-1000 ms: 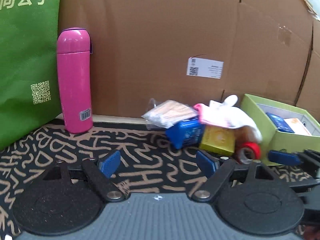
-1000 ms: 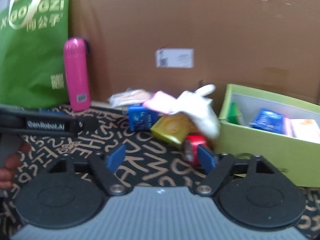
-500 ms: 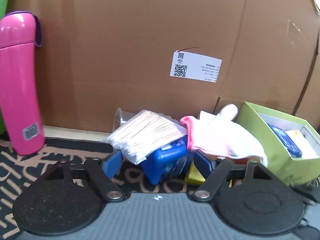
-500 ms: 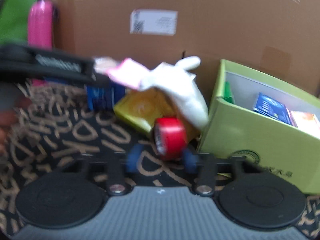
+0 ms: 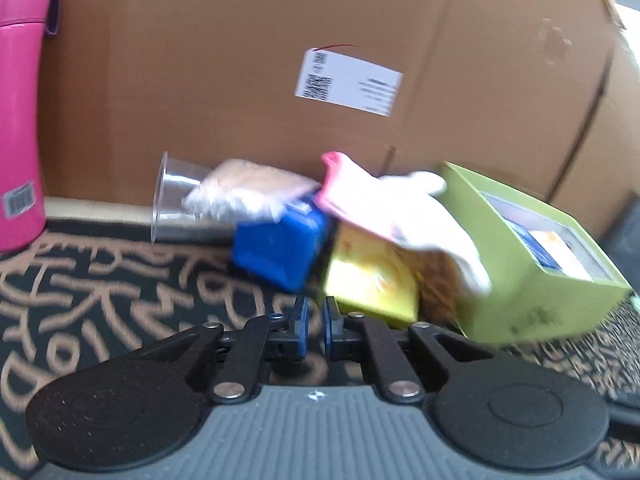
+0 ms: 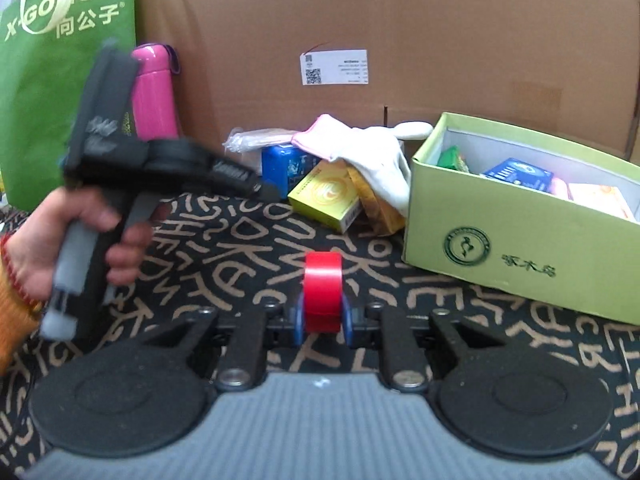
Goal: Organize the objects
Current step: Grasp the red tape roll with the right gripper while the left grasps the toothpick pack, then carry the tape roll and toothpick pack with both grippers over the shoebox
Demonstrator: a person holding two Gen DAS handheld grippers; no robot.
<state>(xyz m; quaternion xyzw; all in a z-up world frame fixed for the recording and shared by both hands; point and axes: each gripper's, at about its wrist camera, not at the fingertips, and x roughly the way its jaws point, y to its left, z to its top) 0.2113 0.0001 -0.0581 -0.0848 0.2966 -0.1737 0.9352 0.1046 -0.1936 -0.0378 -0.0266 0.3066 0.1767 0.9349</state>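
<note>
Tape [image 6: 322, 292] sat clamped in our right claw [image 6: 322, 318], presumably bound for the green box [image 6: 520, 248], while our left claw [image 5: 314, 326] hung nearly closed, apparently empty.

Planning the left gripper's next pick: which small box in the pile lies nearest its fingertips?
The yellow box, just beyond the left gripper. The blue box sits farther back, under the toothpick packet.
</note>
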